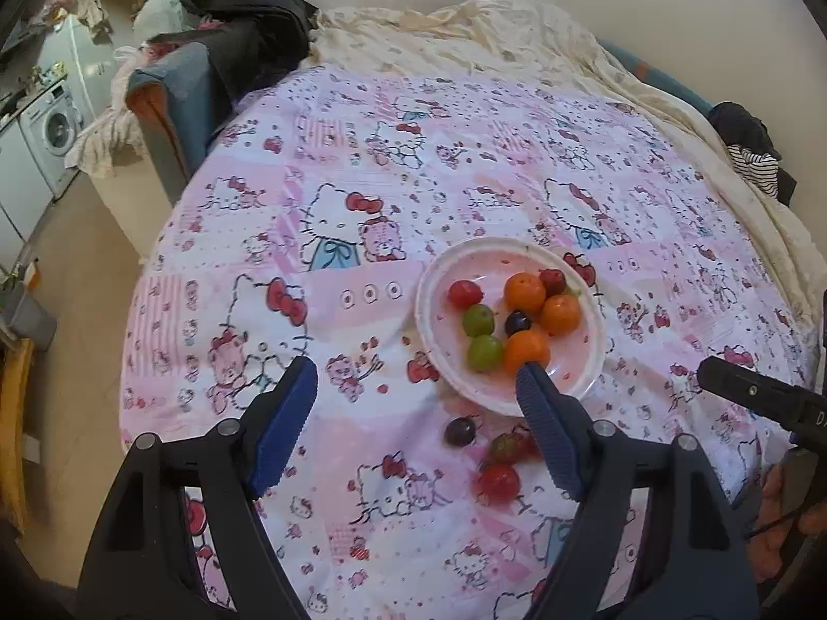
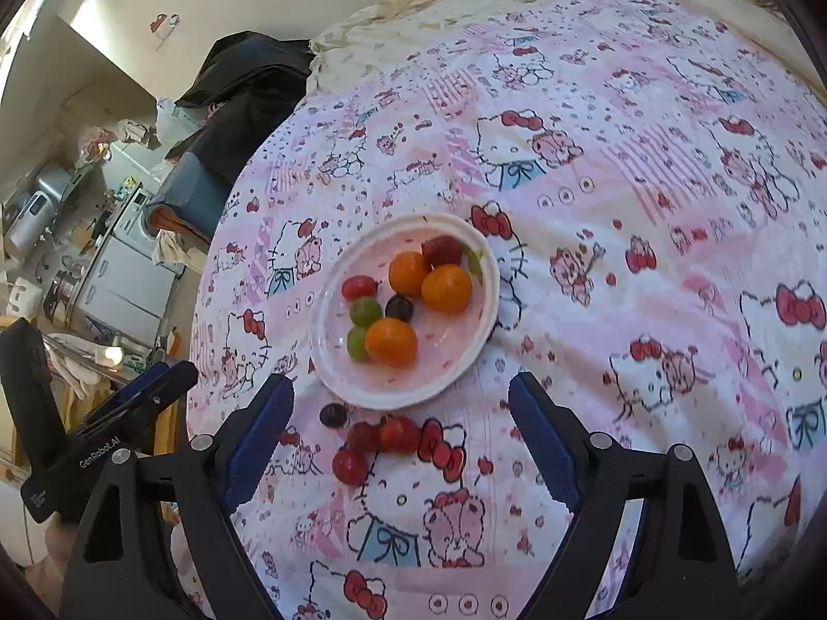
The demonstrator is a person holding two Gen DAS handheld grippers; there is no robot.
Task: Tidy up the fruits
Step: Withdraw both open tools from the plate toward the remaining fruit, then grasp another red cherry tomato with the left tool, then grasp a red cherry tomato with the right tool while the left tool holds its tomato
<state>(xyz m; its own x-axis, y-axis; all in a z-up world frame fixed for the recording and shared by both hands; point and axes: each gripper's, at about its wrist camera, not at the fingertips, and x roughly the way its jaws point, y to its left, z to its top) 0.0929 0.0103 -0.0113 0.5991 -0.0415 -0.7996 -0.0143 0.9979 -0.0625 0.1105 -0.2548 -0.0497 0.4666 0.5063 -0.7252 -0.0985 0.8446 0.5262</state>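
Observation:
A white plate (image 1: 429,279) (image 2: 331,372) lies on the pink cartoon-print bedspread (image 1: 362,165). It holds three oranges (image 1: 526,349) (image 2: 391,342), two green grapes (image 1: 485,353) (image 2: 366,310), a dark grape (image 1: 518,321) (image 2: 399,308) and red fruits (image 1: 463,293) (image 2: 358,287). In front of the plate lie a dark grape (image 1: 460,430) (image 2: 333,414), a red tomato (image 1: 499,481) (image 2: 350,466) and other red fruits (image 1: 509,447) (image 2: 398,434). My left gripper (image 1: 416,387) hovers open and empty near these. My right gripper (image 2: 400,403) is open and empty above them.
A cream blanket (image 1: 465,36) covers the far side of the bed. Dark clothes (image 1: 248,15) are piled at the far left corner. A washing machine (image 1: 51,129) and cabinets stand on the floor to the left. The other gripper (image 1: 760,398) (image 2: 134,403) shows at each view's edge.

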